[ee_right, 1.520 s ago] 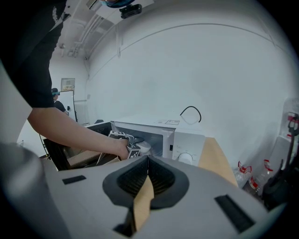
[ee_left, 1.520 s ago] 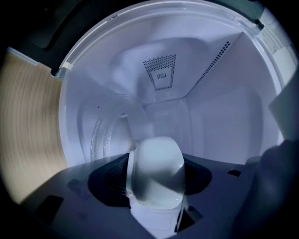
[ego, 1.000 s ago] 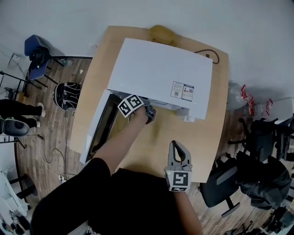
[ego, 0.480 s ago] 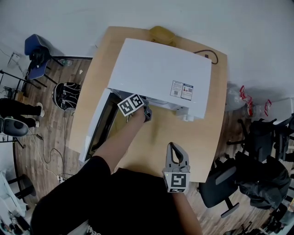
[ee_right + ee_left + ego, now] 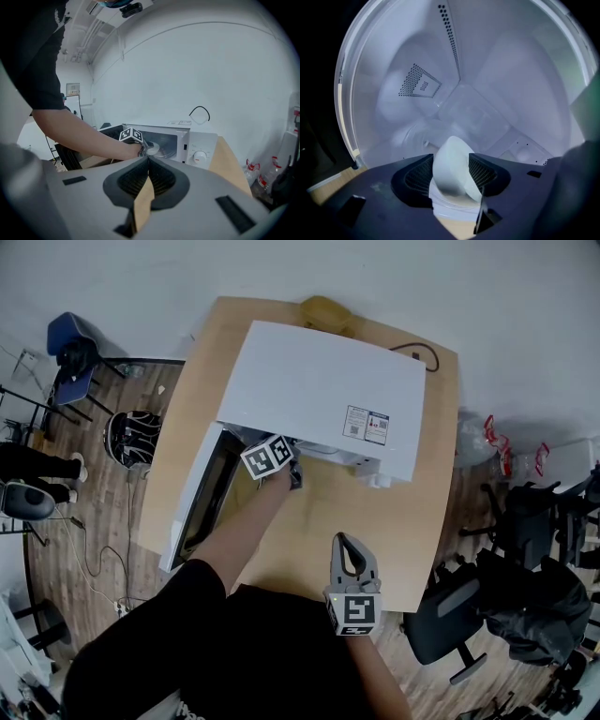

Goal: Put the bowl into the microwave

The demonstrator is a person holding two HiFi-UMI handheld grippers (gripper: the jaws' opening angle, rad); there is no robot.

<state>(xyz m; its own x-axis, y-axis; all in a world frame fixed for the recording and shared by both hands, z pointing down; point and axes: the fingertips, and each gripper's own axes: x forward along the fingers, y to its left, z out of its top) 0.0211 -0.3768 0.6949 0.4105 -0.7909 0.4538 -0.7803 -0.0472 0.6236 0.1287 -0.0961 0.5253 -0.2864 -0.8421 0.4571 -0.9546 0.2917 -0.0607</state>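
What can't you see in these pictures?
Left gripper view: the bowl's underside, behind the left gripper's jaws; can't tell whether it rests on anything.
Head view: the bowl, under the microwave's top.
Right gripper view: marks round the dial, too small.

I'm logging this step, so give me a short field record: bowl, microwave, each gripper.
bowl: round white bowl, tilted, inside the oven cavity
microwave: white microwave oven, door open, on the wooden table
left gripper: left gripper inside the cavity, clamped on the bowl
right gripper: right gripper shut, empty, outside the oven
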